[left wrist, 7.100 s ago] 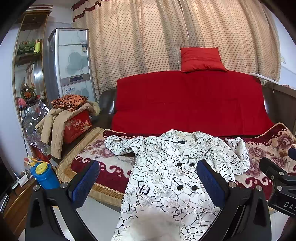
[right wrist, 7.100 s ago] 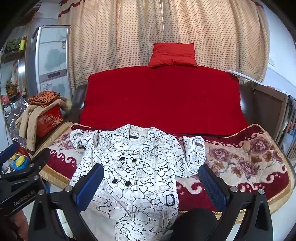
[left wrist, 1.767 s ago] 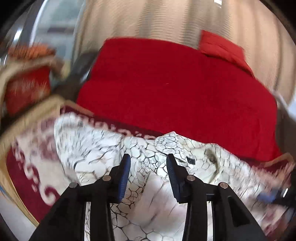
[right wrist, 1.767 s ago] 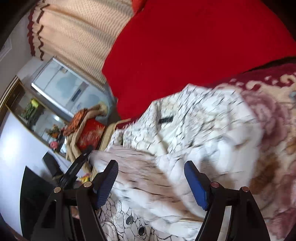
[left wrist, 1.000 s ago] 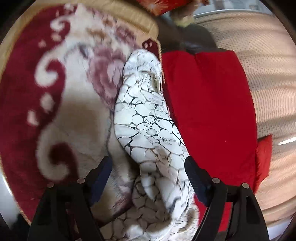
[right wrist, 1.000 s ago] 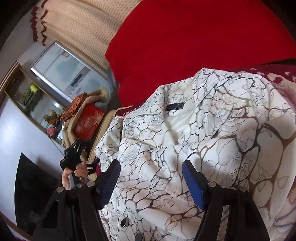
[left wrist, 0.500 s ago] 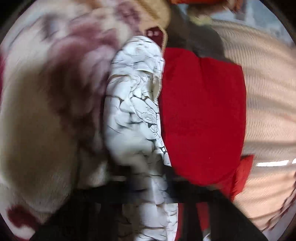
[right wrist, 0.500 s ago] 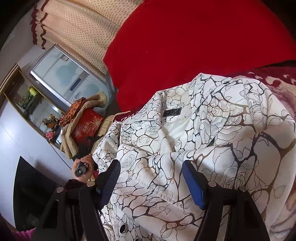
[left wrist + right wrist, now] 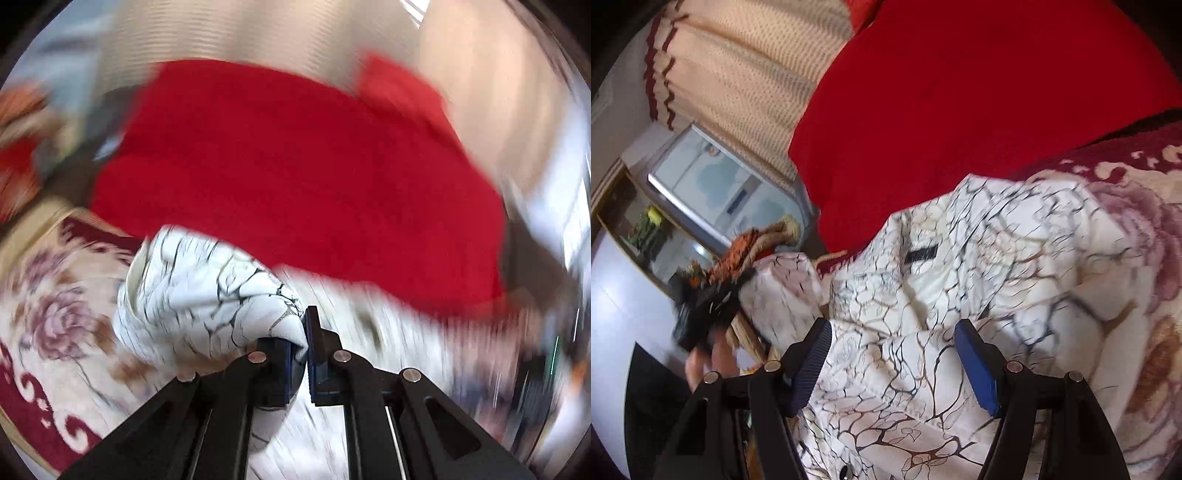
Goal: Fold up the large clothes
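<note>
A white coat with a black crackle pattern lies on a floral blanket over the sofa seat. In the blurred left wrist view, my left gripper is shut on the end of the coat's sleeve, which hangs bunched and raised off the blanket. The right wrist view shows that same left gripper at the left, held by a hand, with the sleeve lifted. My right gripper stands open low over the coat's chest, below the collar label; its pads do not press the cloth.
A red cover drapes the sofa back, with a red cushion on top. Dotted curtains hang behind. A tall pale cabinet and a pile of clothes stand off the sofa's left end.
My left gripper has shut on the sleeve end, rolled over and lifted it off the blanket, swinging fast. The right gripper has stayed open and shifted only slightly over the coat.
</note>
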### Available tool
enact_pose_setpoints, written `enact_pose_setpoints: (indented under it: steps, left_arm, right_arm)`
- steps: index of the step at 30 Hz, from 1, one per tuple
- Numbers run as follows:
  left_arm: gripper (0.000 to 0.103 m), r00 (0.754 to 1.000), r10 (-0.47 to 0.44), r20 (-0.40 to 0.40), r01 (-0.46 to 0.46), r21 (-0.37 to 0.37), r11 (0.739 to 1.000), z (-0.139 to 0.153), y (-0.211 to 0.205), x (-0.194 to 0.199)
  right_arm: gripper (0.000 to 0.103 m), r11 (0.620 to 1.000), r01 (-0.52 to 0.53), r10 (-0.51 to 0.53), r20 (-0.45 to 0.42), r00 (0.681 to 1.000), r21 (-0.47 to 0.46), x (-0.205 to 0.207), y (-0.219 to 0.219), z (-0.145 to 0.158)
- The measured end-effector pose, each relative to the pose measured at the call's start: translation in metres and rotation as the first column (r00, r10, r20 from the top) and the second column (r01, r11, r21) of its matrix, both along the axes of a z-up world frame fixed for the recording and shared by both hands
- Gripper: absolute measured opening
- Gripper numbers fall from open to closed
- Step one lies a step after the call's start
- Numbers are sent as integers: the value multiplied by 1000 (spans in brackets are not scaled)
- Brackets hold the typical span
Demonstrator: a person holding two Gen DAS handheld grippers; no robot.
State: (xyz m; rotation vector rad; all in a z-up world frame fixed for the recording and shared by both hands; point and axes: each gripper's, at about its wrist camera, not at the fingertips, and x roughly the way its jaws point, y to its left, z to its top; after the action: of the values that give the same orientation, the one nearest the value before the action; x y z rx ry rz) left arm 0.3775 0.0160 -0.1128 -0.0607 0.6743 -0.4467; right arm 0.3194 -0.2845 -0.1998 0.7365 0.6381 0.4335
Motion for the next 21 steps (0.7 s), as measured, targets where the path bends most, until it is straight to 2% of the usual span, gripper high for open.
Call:
enact_pose_setpoints:
  steps: [1,2,3,5,7,9,12,15,18,21]
  left_arm:
    - [10,998,-50,-26,53,109,993,-17,-27,-18]
    - [19,994,-88,-65,98,183,978,-37,-45,-33]
    - [30,984,-125,-125,151,230,961,-60,-57,-49]
    - [35,973,-130,-191,176,248,953,-83,-58,-64]
    - [39,968,-111,-226,160,210,965,-85,-42,-75]
    - [62,967,-93,-236,128,138,982,-73,-17,-74]
    - [85,986,-35,-161,35,0,999,-29,14,-64]
    - [89,978,-12,-207,-13,-117,993,-4,16,-30]
    - [90,938,-18,-346,-43,-170,985,-14,-3,20]
    - [90,875,76,-477,-146,-111,983,-54,-25,65]
  right_arm:
    - [72,1000,7,-7,2,1000,9,-1,-3,1]
    - [72,999,24,-24,4,1000,24,-3,-10,3]
    - [72,999,37,-37,3,999,32,-4,-16,3]
    - [72,997,61,-61,-5,998,54,-7,-26,4]
    - [72,994,79,-77,-18,997,76,-10,-36,3]
    - [74,991,97,-95,-30,995,90,-13,-46,2]
    - [74,986,111,-106,-48,993,123,-12,-58,-1]
    - [74,980,111,-99,-74,992,168,-7,-62,-7]
    - [74,980,113,-101,-75,992,165,-5,-60,-7]
    - [74,983,115,-107,-67,992,145,-7,-58,-4]
